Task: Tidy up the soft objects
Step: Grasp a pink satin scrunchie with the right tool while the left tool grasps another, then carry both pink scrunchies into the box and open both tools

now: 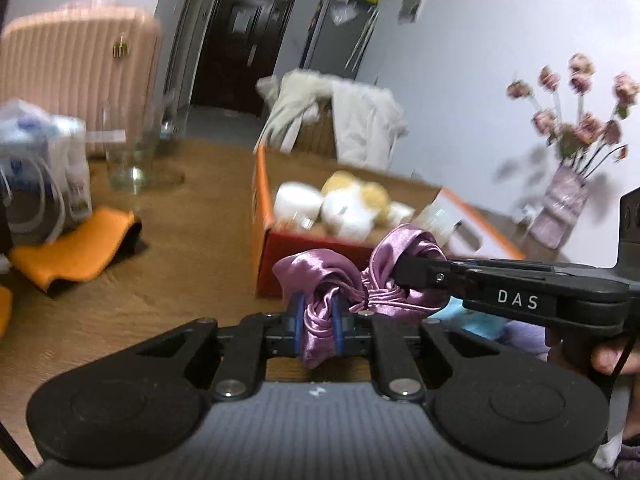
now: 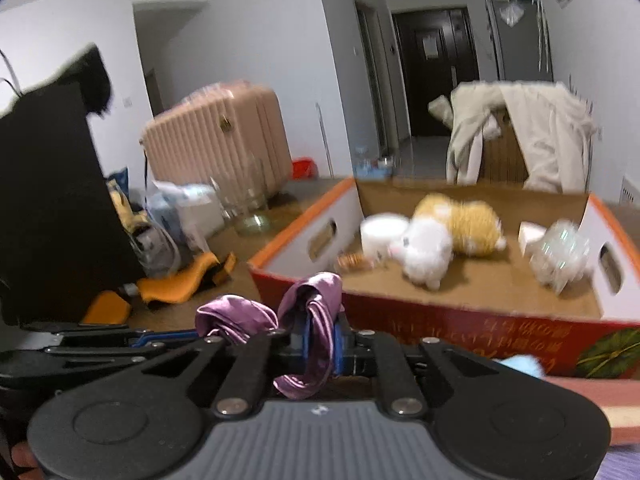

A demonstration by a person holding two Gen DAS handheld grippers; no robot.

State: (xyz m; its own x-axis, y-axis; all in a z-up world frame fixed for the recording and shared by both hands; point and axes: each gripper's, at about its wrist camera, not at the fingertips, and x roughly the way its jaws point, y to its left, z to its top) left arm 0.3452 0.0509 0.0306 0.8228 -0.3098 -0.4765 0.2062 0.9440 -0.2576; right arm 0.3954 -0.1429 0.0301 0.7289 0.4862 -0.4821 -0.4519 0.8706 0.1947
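Showing a wooden table [image 1: 180,240] in a white-walled room: the cardboard box [image 2: 472,320] holds a plush toy [image 2: 448,236]; left gripper [image 1: 318,316] and right gripper [image 2: 320,344] each clamp the purple satin cloth [image 1: 360,280] just before the box.

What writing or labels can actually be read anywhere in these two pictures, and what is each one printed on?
"DAS": white letters on the side of the right gripper, seen from the left wrist view.
Yellow characters on the red front of the cardboard box: upside down and blurred, not readable.
Print on the white plastic bags: too blurred to read.
Small logo on the left gripper body: too small to read.
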